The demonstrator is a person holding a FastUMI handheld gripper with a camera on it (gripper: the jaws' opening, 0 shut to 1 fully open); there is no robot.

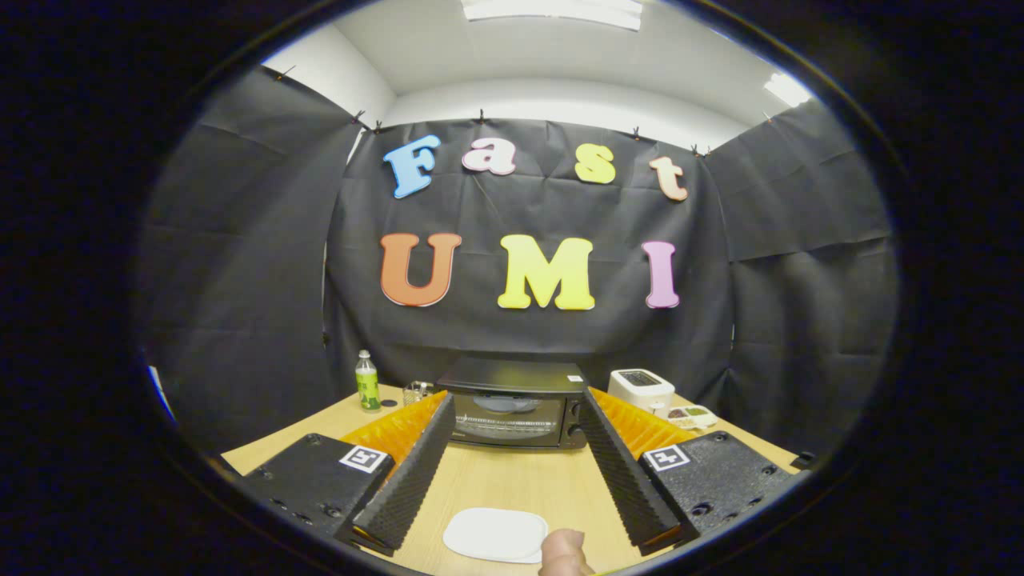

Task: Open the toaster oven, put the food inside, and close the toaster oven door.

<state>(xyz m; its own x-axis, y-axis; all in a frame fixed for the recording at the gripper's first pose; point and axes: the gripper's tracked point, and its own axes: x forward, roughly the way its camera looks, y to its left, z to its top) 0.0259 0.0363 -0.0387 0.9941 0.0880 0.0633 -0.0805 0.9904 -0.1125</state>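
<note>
Tool is held wide open and empty above the table; the closed toaster oven, judged rigid, is best taken by its door's top edge.

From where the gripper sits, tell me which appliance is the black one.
The toaster oven, straight ahead beyond the open gripper, door shut. The toaster to its right is white and smaller.
</note>
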